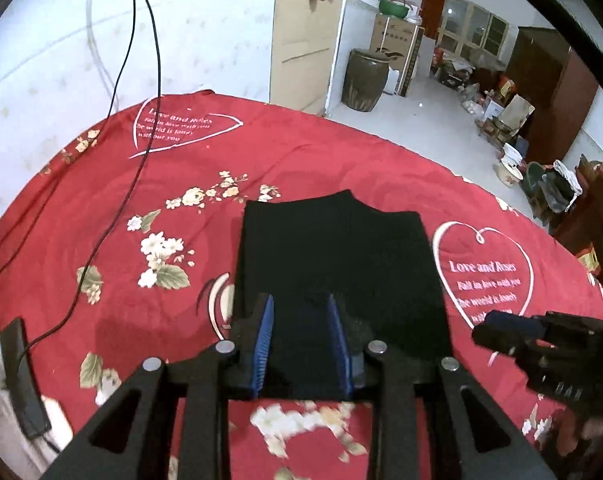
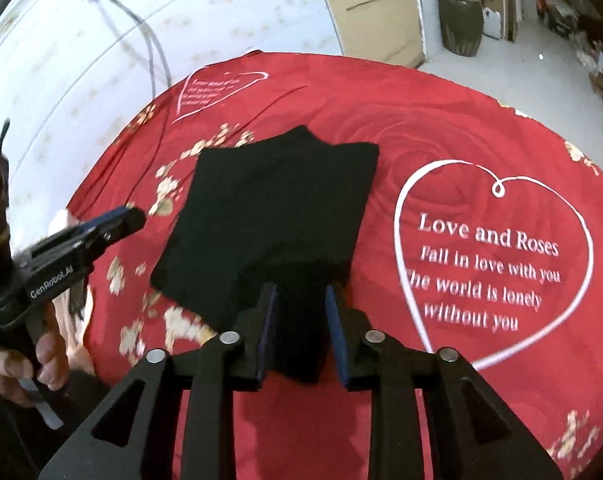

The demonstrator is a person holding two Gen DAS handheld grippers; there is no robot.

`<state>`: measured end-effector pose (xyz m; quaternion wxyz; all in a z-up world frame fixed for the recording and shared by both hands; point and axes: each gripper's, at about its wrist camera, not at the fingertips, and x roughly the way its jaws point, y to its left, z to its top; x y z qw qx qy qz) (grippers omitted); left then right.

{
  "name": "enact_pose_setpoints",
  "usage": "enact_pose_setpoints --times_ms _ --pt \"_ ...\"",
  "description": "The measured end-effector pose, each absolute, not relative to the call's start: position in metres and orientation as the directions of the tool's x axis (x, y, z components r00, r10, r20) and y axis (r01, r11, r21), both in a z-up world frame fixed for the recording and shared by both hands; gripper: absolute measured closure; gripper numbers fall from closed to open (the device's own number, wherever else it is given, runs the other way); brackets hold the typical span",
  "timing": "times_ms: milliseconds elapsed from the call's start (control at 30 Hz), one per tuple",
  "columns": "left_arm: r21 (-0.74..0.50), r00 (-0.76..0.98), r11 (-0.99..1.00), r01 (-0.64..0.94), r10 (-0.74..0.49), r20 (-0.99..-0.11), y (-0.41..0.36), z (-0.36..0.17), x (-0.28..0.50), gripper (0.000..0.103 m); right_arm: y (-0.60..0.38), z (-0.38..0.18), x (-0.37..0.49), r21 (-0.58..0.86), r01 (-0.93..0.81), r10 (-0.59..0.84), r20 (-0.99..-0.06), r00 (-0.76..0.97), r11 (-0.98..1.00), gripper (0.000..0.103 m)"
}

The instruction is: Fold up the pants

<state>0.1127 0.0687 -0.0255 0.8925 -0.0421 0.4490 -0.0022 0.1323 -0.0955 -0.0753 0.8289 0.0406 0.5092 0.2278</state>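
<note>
The black pants (image 1: 333, 264) lie folded into a compact rectangle on the red bedspread (image 1: 101, 200). In the left wrist view my left gripper (image 1: 301, 312) is open, its blue pads on either side of the near edge of the pants. In the right wrist view the pants (image 2: 277, 208) lie flat, with a bunched near corner between the open jaws of my right gripper (image 2: 301, 300). The right gripper also shows at the right of the left wrist view (image 1: 501, 328). The left gripper shows at the left of the right wrist view (image 2: 125, 216).
The bedspread has white hearts with text (image 2: 485, 256) and flower prints (image 1: 157, 252). Black cables (image 1: 141, 80) hang over the bed's far left. A dark device (image 1: 21, 376) lies at the left edge. A brown jar (image 1: 361, 80), boxes and clutter stand on the floor beyond.
</note>
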Motion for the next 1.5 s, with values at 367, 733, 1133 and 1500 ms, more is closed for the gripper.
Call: enact_pose_setpoints --times_ms 367,733,1133,1500 --pt "-0.053 0.561 0.993 -0.105 0.015 -0.827 0.060 -0.027 0.072 0.071 -0.090 -0.065 0.098 0.252 -0.365 0.394 -0.831 0.393 0.896 0.061" --pt "-0.045 0.553 0.994 -0.099 0.017 -0.833 0.056 -0.035 0.069 0.071 -0.082 -0.066 0.092 0.209 -0.389 0.364 -0.849 0.383 0.897 0.059" --pt "-0.043 0.554 0.995 -0.087 0.012 -0.832 0.056 -0.039 0.073 0.071 -0.075 -0.067 0.092 0.193 -0.400 0.352 -0.858 0.375 0.896 0.059" --pt "-0.036 0.553 0.995 -0.089 0.019 -0.833 0.056 -0.039 0.073 0.071 -0.071 -0.067 0.092 0.181 -0.409 0.346 -0.859 0.376 0.895 0.059"
